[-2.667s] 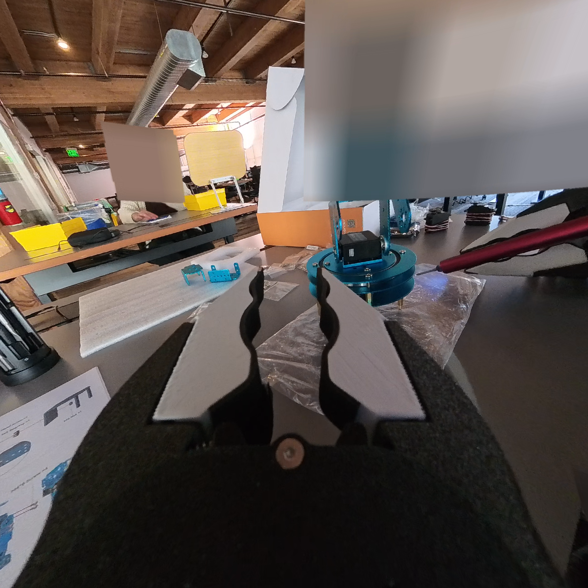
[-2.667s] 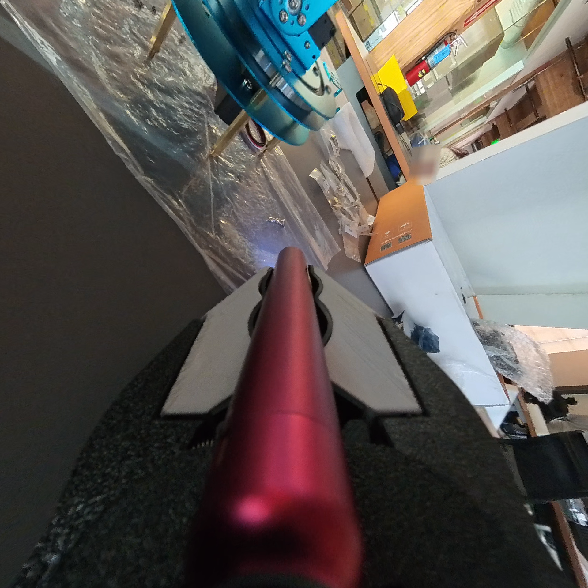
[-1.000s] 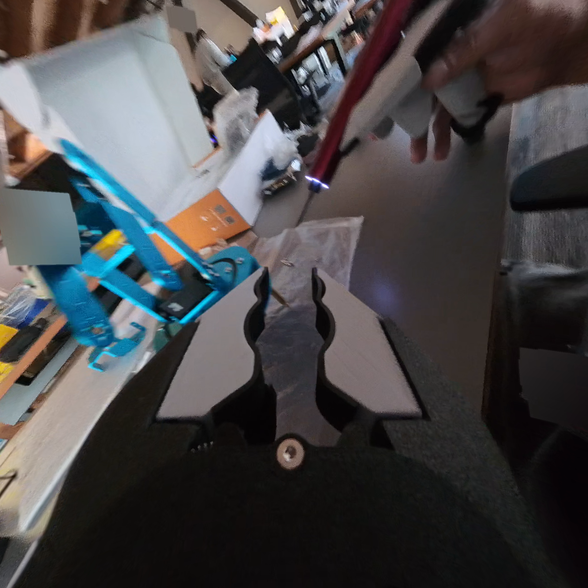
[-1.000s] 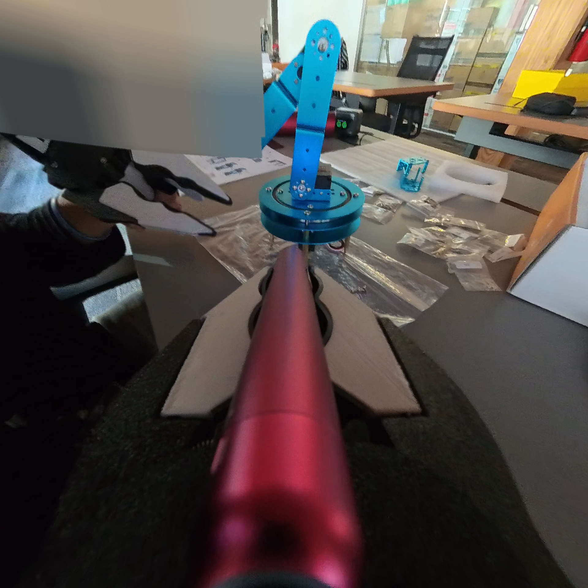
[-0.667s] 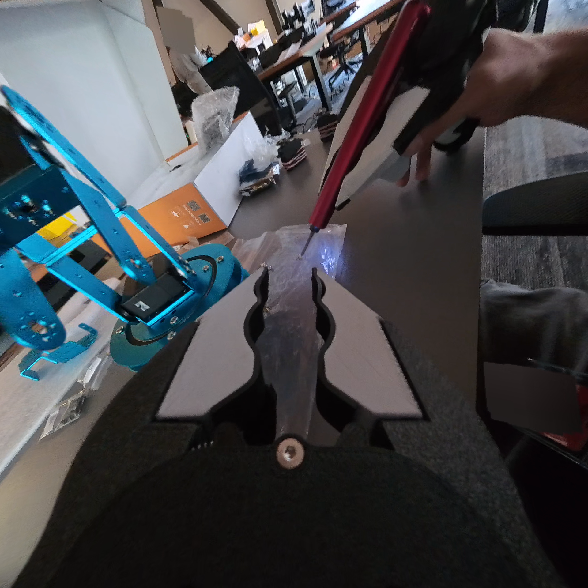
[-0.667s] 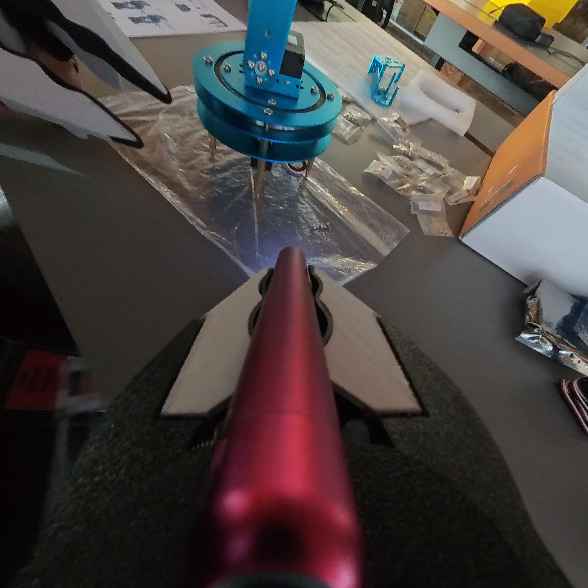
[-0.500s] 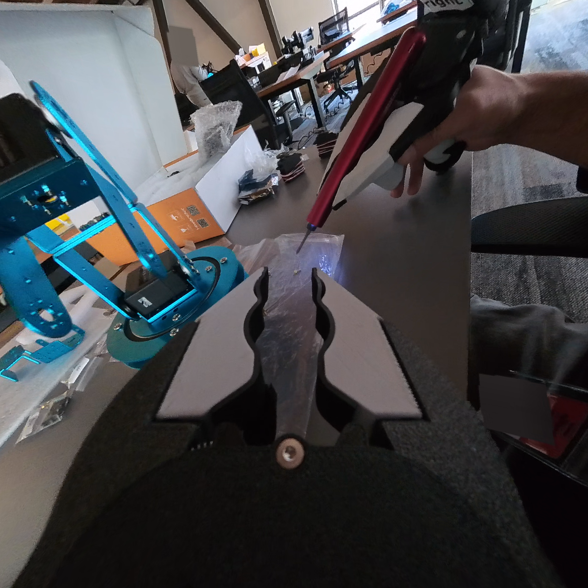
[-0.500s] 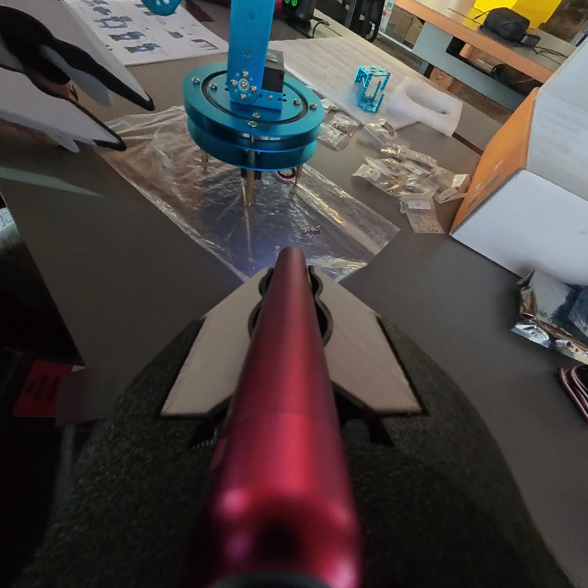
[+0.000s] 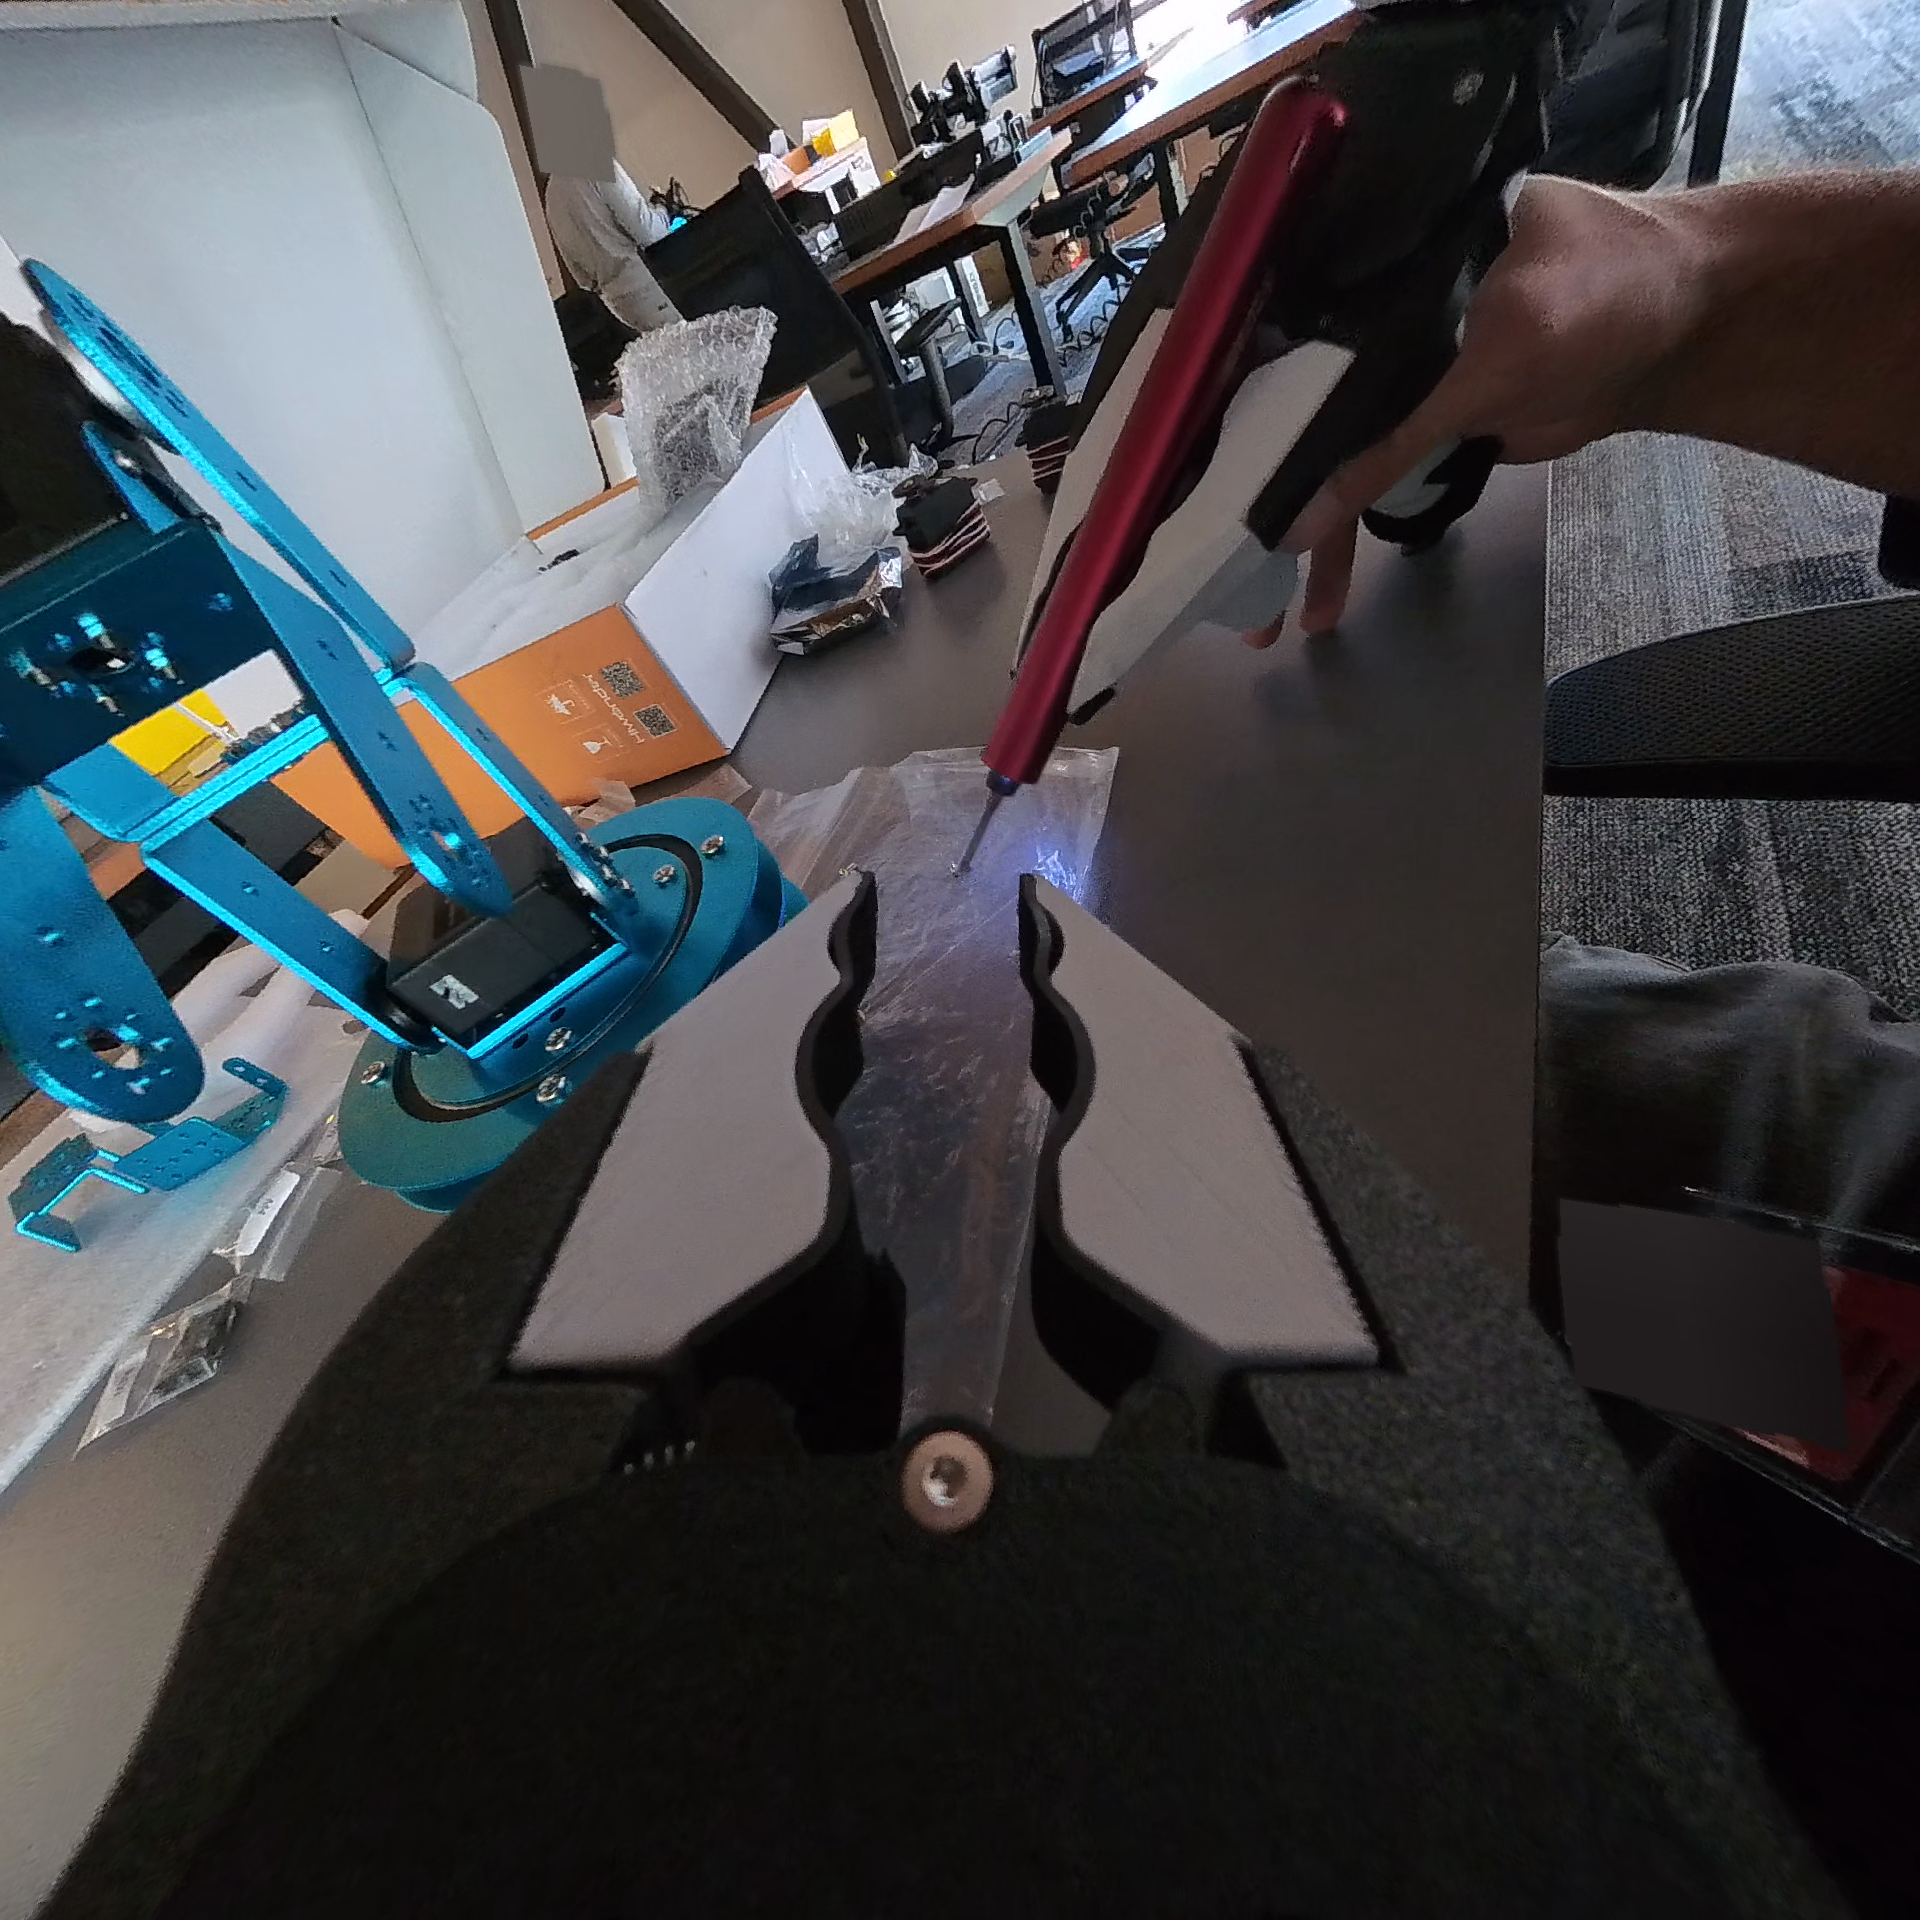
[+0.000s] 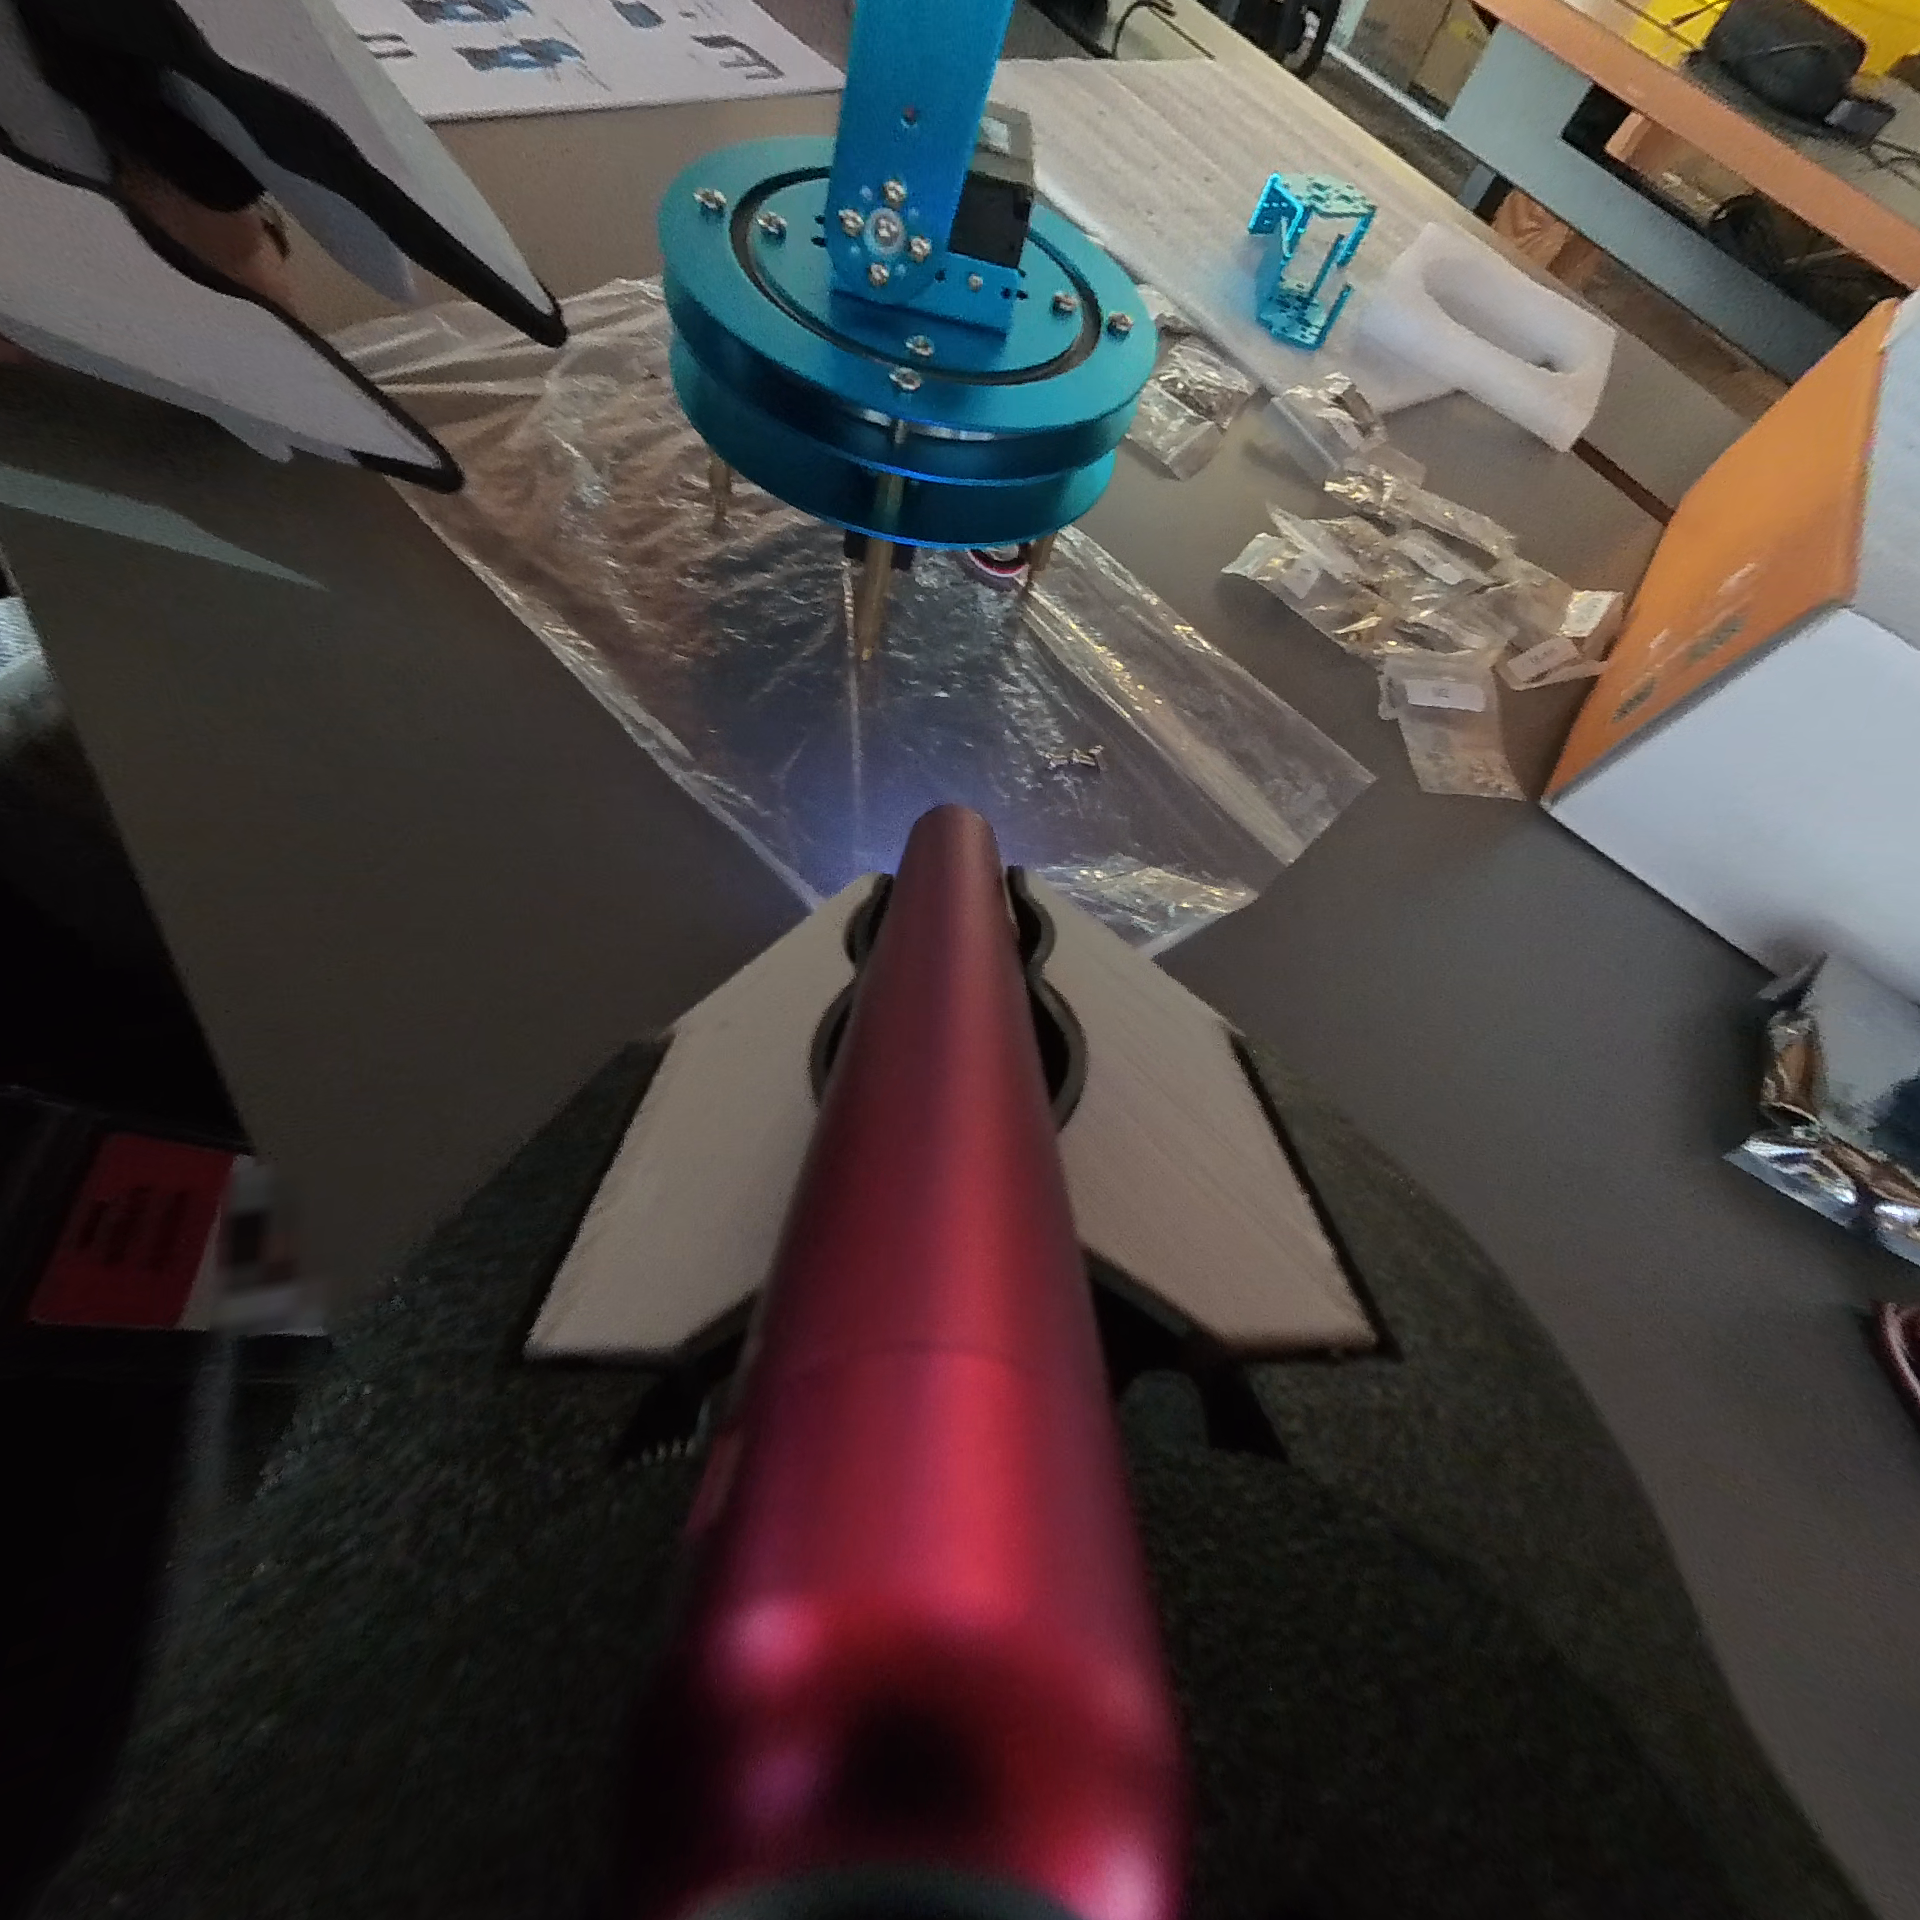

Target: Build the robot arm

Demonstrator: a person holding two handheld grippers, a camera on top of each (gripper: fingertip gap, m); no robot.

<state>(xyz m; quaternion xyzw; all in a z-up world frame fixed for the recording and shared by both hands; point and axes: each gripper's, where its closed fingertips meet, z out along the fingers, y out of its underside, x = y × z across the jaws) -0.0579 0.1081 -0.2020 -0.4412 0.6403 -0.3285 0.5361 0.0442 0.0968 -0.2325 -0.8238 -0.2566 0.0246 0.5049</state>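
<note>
The right gripper (image 10: 943,904) has its jaws clenched on a red screwdriver (image 10: 935,1299). The screwdriver is held along the jaws, its long body slanting down, with the thin tip (image 9: 971,842) pointed at a clear plastic sheet (image 10: 748,644) on the grey desk (image 10: 1455,1039). A small blue-white light is thrown on the sheet by the tip. A few tiny screws (image 10: 1075,761) are seen on the sheet just past it.

The left gripper (image 9: 940,899) is held low over the same sheet, its jaws released and nothing between them. Beside it, a blue metal arm on a round base (image 9: 582,997) is stood on thin gold legs. Small bags of parts (image 10: 1392,592) and an orange and white box (image 9: 644,665) are laid farther off.
</note>
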